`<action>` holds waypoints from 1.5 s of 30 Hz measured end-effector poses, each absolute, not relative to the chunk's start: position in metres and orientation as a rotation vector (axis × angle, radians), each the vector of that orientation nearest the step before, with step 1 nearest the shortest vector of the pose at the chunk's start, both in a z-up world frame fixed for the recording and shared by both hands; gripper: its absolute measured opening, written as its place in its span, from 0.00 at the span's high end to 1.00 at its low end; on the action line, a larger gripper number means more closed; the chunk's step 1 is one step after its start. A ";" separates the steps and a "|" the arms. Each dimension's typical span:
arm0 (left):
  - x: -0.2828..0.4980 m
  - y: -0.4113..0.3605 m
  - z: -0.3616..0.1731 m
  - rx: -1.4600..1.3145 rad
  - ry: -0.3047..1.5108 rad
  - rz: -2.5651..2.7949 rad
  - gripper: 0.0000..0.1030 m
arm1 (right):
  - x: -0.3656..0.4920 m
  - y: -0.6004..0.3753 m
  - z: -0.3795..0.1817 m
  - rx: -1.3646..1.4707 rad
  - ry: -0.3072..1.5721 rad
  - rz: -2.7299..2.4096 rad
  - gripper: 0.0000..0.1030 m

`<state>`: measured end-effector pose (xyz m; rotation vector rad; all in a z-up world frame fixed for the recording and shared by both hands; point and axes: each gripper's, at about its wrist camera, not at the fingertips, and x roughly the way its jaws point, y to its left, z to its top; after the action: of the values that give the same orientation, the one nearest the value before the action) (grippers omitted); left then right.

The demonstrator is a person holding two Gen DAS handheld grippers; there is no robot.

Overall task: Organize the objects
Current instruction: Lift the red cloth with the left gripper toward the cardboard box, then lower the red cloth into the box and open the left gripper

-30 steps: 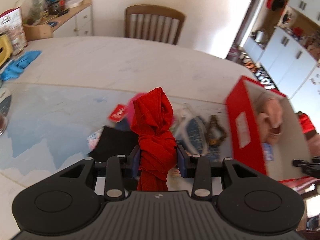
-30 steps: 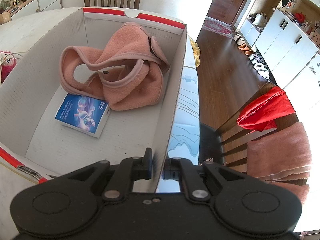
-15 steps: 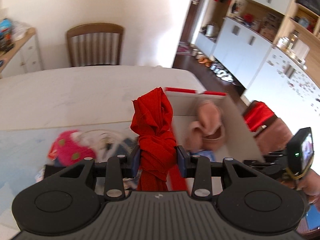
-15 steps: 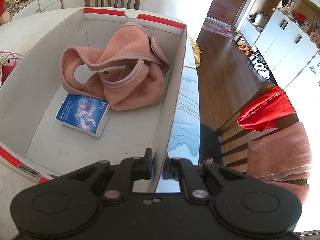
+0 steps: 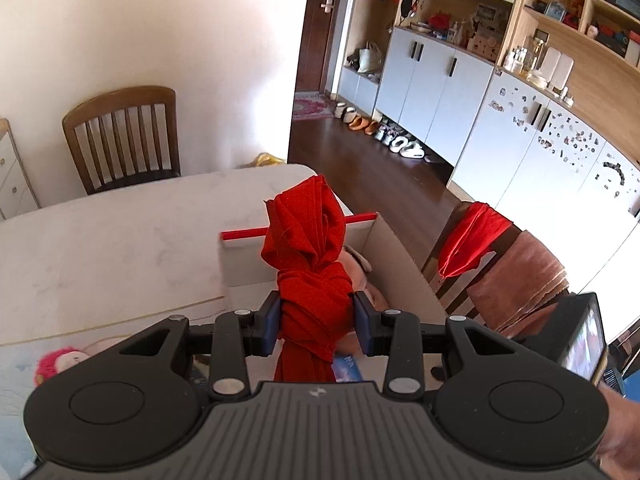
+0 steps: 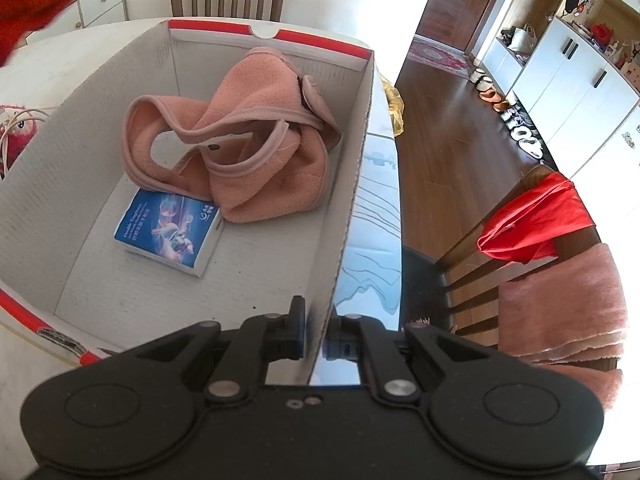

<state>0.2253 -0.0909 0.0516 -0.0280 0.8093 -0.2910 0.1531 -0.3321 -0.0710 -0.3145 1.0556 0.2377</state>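
Note:
My left gripper (image 5: pixel 316 322) is shut on a knotted red cloth (image 5: pixel 308 256) and holds it up above the near end of the open red-and-white cardboard box (image 5: pixel 404 264). The cloth also shows blurred in the right wrist view (image 6: pixel 24 4) at the top left. My right gripper (image 6: pixel 316 336) is shut on the box's right wall (image 6: pixel 352 184), near its front corner. Inside the box lie a pink fleece garment (image 6: pixel 240 144) and a small blue packet (image 6: pixel 168 228).
The box sits on a white marble table (image 5: pixel 112 248). A pink fluffy toy (image 5: pixel 52 364) lies to the box's left. A wooden chair (image 6: pixel 532 240) draped with red and pink cloths stands right of the table, another chair (image 5: pixel 124 136) at the far side.
My left gripper has swung right with the red cloth, from over the table's clutter to over the box. The right gripper keeps its hold on the box wall.

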 end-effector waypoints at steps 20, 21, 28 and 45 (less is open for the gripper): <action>0.264 -0.137 -0.037 0.108 1.015 -0.183 0.65 | 0.154 -0.339 -0.069 -0.282 1.056 0.268 0.94; 0.264 -0.138 -0.040 0.110 1.025 -0.186 0.65 | 0.154 -0.340 -0.069 -0.282 1.056 0.270 0.94; 0.270 -0.144 -0.055 0.128 1.069 -0.189 0.65 | 0.155 -0.340 -0.070 -0.279 1.057 0.276 0.94; 0.262 -0.136 -0.068 0.130 1.094 -0.219 0.46 | 0.156 -0.340 -0.072 -0.274 1.058 0.272 0.94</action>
<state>0.2615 -0.1359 -0.0684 0.1299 1.0942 -0.2185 0.1563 -0.3403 -0.0716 -0.2739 1.0579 0.2718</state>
